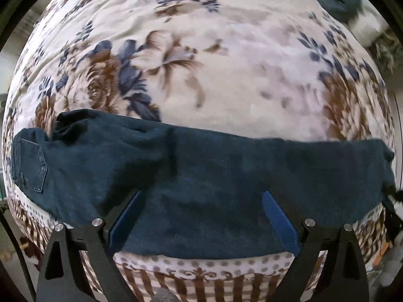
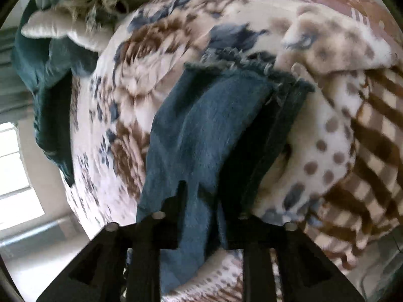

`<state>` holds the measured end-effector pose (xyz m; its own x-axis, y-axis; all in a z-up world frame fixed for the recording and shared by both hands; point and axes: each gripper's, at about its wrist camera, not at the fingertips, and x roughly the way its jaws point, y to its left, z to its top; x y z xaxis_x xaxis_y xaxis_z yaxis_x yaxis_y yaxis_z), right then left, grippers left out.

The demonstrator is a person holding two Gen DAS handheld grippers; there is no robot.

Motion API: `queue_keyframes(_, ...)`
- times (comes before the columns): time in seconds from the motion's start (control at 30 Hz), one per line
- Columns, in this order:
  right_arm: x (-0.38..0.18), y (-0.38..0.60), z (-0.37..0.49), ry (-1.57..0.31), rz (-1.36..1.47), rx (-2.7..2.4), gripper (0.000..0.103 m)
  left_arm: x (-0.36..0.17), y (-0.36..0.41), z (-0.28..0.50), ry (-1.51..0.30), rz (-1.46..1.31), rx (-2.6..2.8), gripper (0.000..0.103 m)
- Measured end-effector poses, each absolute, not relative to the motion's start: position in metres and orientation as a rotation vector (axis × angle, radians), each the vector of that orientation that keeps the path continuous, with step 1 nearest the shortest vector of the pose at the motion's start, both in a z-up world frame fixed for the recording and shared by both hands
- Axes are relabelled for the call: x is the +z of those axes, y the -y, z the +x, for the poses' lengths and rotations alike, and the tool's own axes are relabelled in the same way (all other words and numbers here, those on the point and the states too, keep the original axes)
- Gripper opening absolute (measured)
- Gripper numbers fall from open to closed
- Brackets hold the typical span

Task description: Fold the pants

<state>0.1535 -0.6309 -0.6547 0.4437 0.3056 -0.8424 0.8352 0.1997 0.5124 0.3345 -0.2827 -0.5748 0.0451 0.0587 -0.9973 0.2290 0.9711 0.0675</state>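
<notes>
Dark blue jeans (image 1: pixel 201 176) lie in a long band across the near edge of a floral blanket (image 1: pixel 226 75), with a back pocket (image 1: pixel 30 166) at the far left. My left gripper (image 1: pixel 202 193) is open, its blue fingers (image 1: pixel 279 216) spread wide over the middle of the jeans. In the right wrist view the jeans' leg (image 2: pixel 201 130) runs away from me to a frayed hem (image 2: pixel 252 68). My right gripper (image 2: pixel 201 188) is shut on the leg fabric, which bunches between the dark fingers.
The blanket covers a bed, with a brown striped and dotted border (image 1: pixel 201 276) at the near edge and a bunched fold (image 2: pixel 340 50) beyond the hem. More dark cloth (image 2: pixel 50 88) and a pale pillow (image 2: pixel 63 30) lie at the far side. A window (image 2: pixel 15 176) is at left.
</notes>
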Motion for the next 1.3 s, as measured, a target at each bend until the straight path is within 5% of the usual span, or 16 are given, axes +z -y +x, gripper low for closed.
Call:
queue_keyframes(0.1,-0.663,0.636,0.148,-1.102,1.402,-0.534,0.026,-0.574,0.289,0.330,-1.525,0.245,-0.144,0.096)
queue_keyframes(0.17,-0.659,0.633,0.153,-1.063,1.343,-0.583,0.005,-0.573,0.291,0.328,-1.527,0.246,-0.147,0.096)
queue_keyframes(0.37,-0.625,0.641,0.153,-0.976,1.194,-0.642,0.004,-0.563,0.289,0.326,-1.498,0.251,-0.143,0.096)
queue_keyframes(0.5,-0.647,0.637,0.168,-1.151,1.079,-0.646,0.005,-0.568,0.276,0.325,-1.511,0.225,-0.119,0.096)
queue_keyframes(0.6,-0.663,0.636,0.170,-1.276,1.094,-0.619,0.032,-0.568,0.260,0.322,-1.502,0.209,-0.086,0.096)
queue_keyframes(0.67,-0.651,0.629,0.164,-1.267,1.108,-0.610,0.064,-0.564,0.244,0.320,-1.488,0.179,-0.065,0.096)
queue_keyframes(0.7,-0.640,0.620,0.162,-1.269,1.075,-0.622,0.070,-0.562,0.233,0.318,-1.486,0.153,-0.059,0.096)
queue_keyframes(0.9,-0.617,0.480,0.182,-1.442,0.893,-0.405,0.072,-0.555,0.131,0.307,-1.500,0.007,0.044,0.096)
queue_keyframes(1.3,-0.666,0.204,0.266,-1.546,1.177,-0.133,0.066,-0.544,-0.152,0.335,-1.467,-0.225,0.386,0.096)
